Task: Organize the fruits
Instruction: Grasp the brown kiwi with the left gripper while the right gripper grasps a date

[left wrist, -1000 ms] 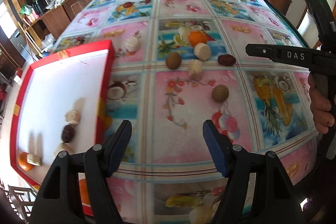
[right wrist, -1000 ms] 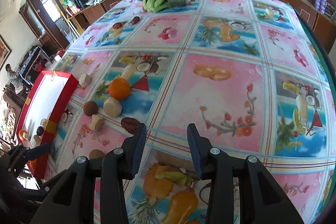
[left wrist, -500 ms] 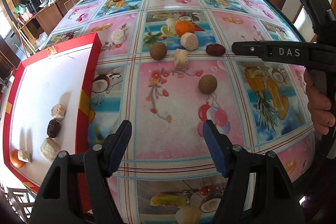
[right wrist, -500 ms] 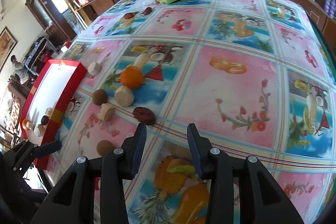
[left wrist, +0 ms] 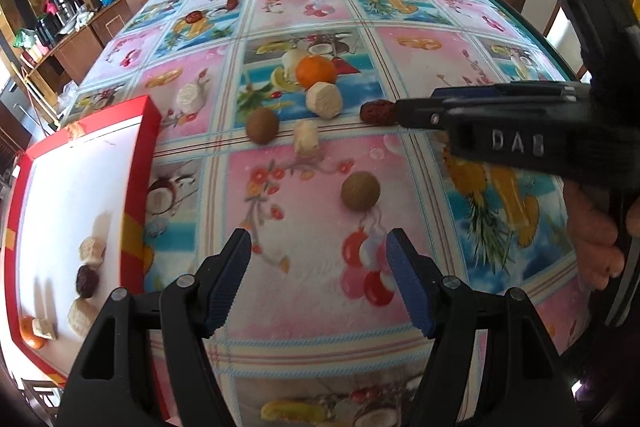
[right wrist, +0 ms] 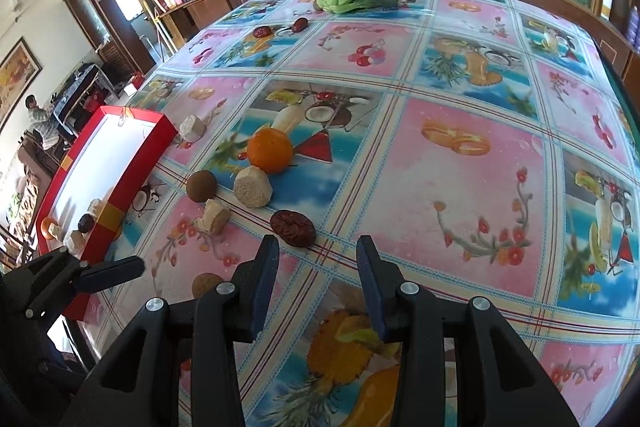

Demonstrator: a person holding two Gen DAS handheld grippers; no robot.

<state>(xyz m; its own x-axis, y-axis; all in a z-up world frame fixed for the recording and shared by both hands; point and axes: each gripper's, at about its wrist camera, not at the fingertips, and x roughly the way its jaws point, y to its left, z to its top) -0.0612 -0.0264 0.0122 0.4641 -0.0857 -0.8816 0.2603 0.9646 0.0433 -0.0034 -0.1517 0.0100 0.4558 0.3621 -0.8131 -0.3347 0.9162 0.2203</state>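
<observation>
The right gripper hangs low over the table with its jaws apart at a middle width and nothing between them. The date lies just ahead of the left fingertip, a little to the left of the gap. The left gripper is also empty and open wide, above the cloth near the brown ball. The red box stands at the left and already holds several pieces along its near end.

The main risk is the offset: if the right gripper goes straight forward, the left finger may push the date away and not enclose it. The date is wrinkled and probably soft (a hard squeeze could crush it or make it slip out sideways). The pale chunk and the small piece lie near the date, so a wide approach could knock them. The cloth looks glossy, so round fruits such as the orange may roll if they are touched.
</observation>
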